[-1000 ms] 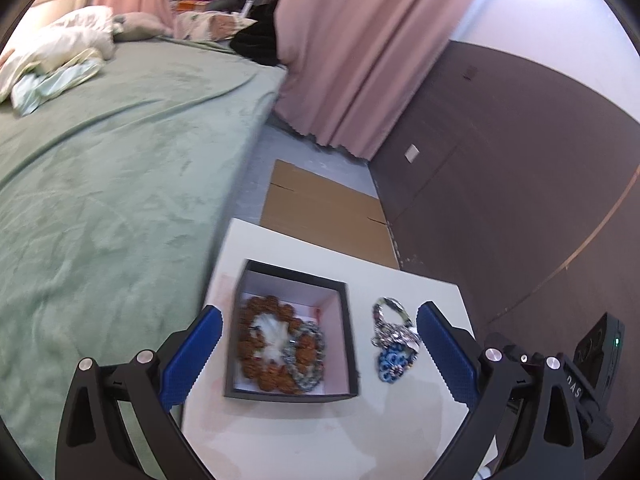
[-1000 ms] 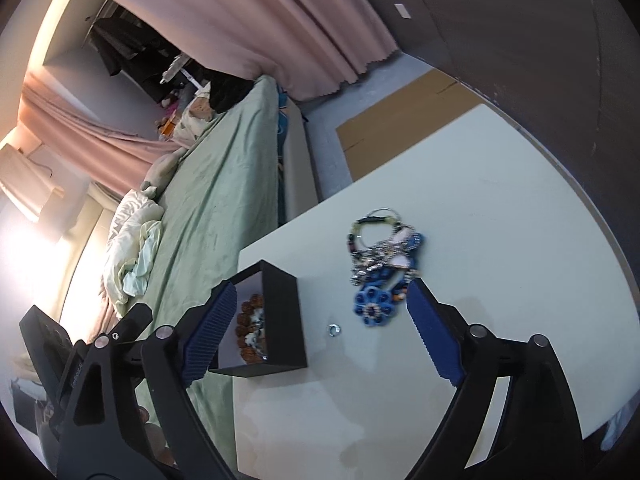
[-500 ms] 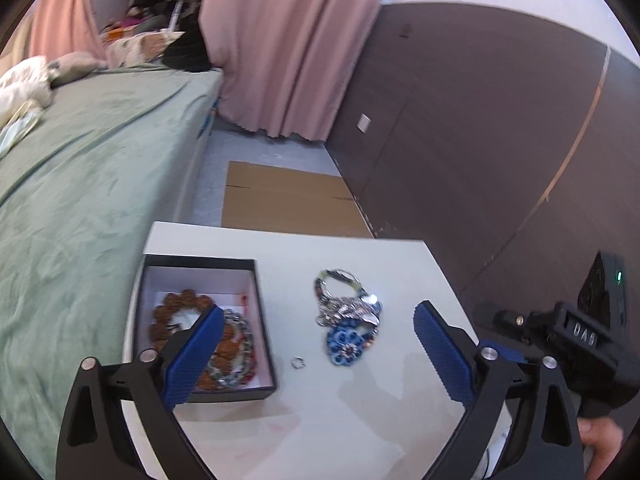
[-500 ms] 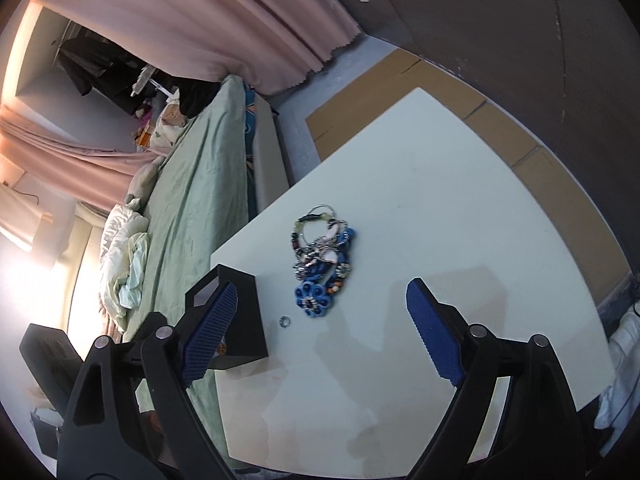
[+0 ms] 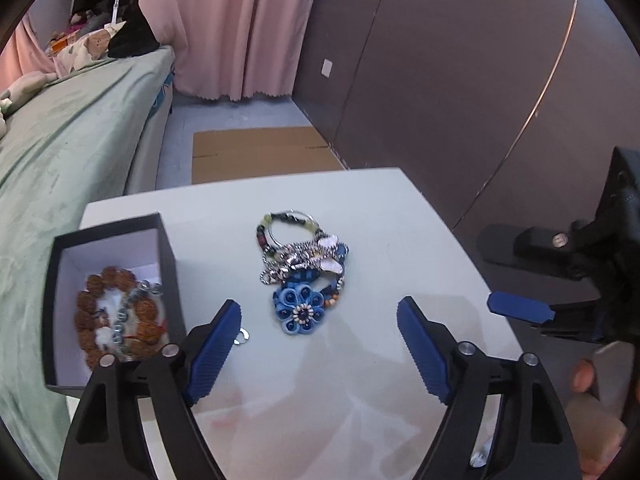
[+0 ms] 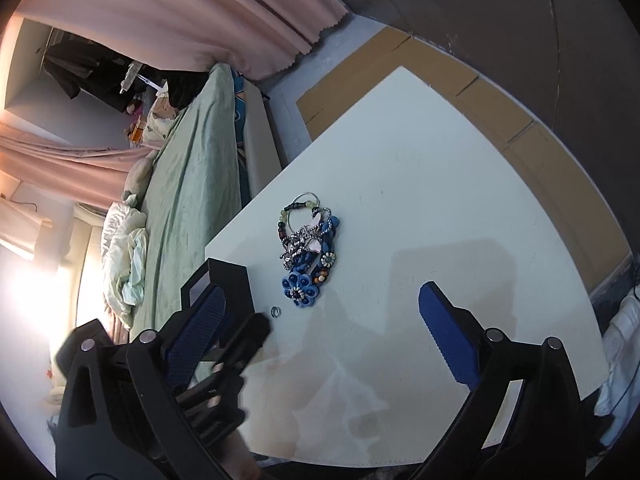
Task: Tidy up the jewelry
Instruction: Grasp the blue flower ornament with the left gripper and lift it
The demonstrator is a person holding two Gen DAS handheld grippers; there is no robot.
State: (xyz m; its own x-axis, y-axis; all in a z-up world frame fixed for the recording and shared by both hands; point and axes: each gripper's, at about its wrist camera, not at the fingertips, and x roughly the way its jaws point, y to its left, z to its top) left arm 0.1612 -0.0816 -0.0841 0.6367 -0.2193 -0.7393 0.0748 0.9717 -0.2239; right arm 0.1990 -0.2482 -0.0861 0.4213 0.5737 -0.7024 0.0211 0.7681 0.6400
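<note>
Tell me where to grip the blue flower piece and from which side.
Grip the flower itself: it lies flat at the near end of the jewelry pile, clear of the tangle. Come from above, one finger on each side; its far edge seems to run into the beads, so lift slowly.

One black box (image 5: 168, 256); one small ring (image 5: 242, 337); one tangled jewelry pile (image 5: 304, 272); two grippers; one white table (image 5: 400, 240).

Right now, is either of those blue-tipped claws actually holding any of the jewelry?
No, nothing is held. The left gripper is closing on empty air short of the jewelry pile; the right gripper is opening, also empty.
</note>
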